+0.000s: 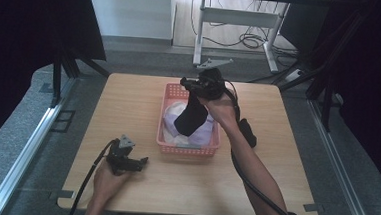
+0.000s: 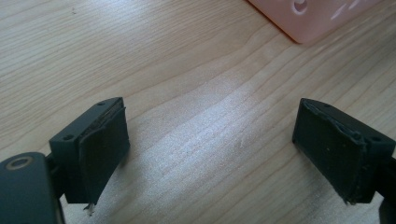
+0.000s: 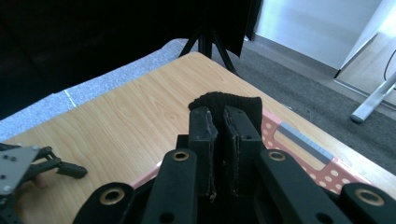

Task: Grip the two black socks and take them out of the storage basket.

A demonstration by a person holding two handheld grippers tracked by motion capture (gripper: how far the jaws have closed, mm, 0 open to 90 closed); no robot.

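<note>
Above the pink basket (image 1: 164, 136) – right gripper (image 1: 186, 82) pinching black sock (image 1: 190, 116).

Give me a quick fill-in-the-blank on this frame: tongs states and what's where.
1. The right tongs are shut on a black ____.
2. That cloth hangs over the pink ____.
3. The left tongs are ____, with bare table between the jaws.
4. Inside the basket lies a pale ____ cloth.

Missing words: sock; basket; open; lilac
</note>
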